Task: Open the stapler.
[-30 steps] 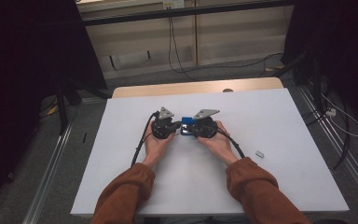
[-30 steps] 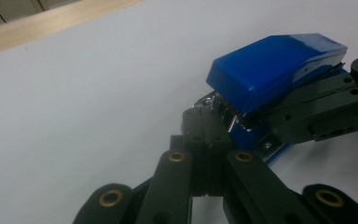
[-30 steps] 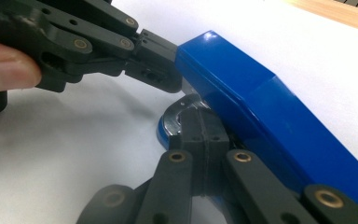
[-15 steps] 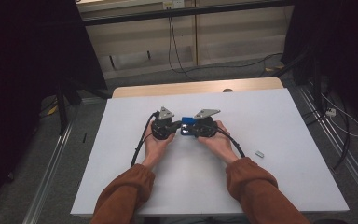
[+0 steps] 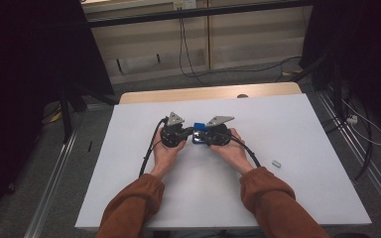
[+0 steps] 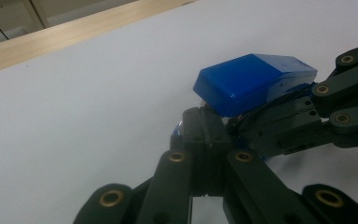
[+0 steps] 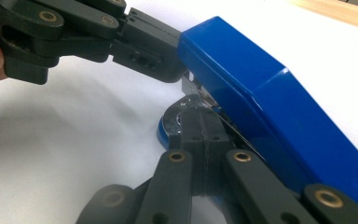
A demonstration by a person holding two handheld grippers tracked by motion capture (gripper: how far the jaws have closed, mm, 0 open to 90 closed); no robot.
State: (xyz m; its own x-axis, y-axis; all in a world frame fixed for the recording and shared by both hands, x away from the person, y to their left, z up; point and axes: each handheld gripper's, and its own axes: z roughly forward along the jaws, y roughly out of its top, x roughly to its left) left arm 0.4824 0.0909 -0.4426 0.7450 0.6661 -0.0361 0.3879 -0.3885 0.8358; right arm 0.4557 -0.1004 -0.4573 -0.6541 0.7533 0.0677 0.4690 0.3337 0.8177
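A blue stapler (image 5: 199, 127) is held just above the middle of the white table (image 5: 302, 129), between both grippers. My left gripper (image 5: 190, 131) comes at it from the left, jaws shut at its front end. In the left gripper view those jaws (image 6: 204, 125) pinch together right under the stapler's blue top (image 6: 251, 81). From the right, my right gripper (image 5: 202, 137) is shut on the stapler's lower part. In the right gripper view its jaws (image 7: 199, 120) close on the base beneath the lifted blue top (image 7: 261, 93), and the left gripper (image 7: 165, 56) touches the top's tip.
A small light-coloured piece (image 5: 277, 163) lies on the table to the right of the hands. A wooden strip (image 5: 208, 93) runs along the far edge. Black cables (image 5: 148, 151) trail back from both grippers beside the person's orange sleeves.
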